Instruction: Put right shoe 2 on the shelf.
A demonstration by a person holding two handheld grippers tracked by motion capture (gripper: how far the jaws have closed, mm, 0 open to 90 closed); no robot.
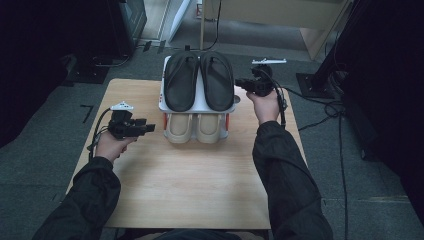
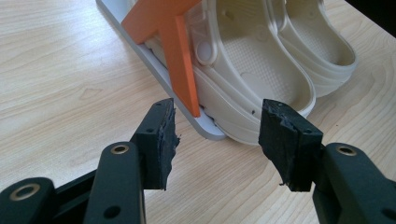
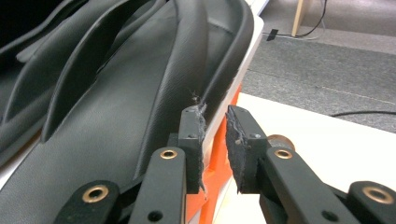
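A two-tier shoe rack (image 1: 162, 100) with a white top shelf and orange side brackets stands at the far middle of the light wooden counter (image 1: 190, 180). A pair of black flip-flops lies on its top shelf: the left black flip-flop (image 1: 180, 80) and the right black flip-flop (image 1: 217, 80), side by side and touching along their inner edges, toes pointing far. Beneath them, on the lower tier, sits a pair of beige clogs (image 1: 194, 127), heels towards the near edge.

The right tongs (image 1: 242, 83) are held at the right side of the rack, level with the top shelf, pointing left at the outer edge of the right black flip-flop. In the right gripper view the right tongs (image 3: 215, 133) are nearly closed, with only a narrow slit between the worn pads; the tip of the left pad sits against the raised rim of the flip-flop (image 3: 140, 93), just above the orange bracket (image 3: 219, 172). Whether the pads actually pinch that rim cannot be told; nothing shows in the slit itself.

The left tongs (image 1: 150, 128) rest low over the counter just left of the rack, pointing right towards the clogs. In the left gripper view the left tongs (image 2: 217, 135) stand wide open and hold nothing; the near corner of the rack's base and the heel of the nearer clog (image 2: 252, 74) lie just beyond the pads.
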